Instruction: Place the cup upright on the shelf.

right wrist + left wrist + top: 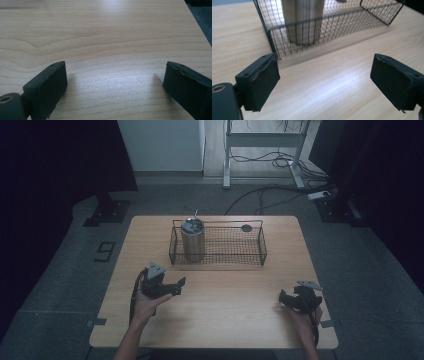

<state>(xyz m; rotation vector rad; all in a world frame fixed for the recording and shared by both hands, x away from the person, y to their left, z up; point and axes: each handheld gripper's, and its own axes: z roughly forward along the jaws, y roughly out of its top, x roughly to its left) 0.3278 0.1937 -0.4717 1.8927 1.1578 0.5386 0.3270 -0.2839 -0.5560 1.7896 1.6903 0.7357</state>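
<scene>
Wooden table [220, 295] under both my tools: a black wire basket [218, 243] sits toward its far side, and a steel cylindrical canister [193, 239] stands upright in the basket's left end. My left gripper [176, 286] hovers just in front of that end, jaws spread wide and empty, pointing at the basket. My right gripper [287, 298] sits near the table's right edge, well apart from the basket, jaws equally wide over bare wood.

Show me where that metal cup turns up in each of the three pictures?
High view: the metal cup stands upright at the left end of the wire basket, at table centre.
Left gripper view: top centre, behind the basket's mesh.
Right gripper view: the cup is not in this picture.
Shared landmark: the wooden table.
</scene>
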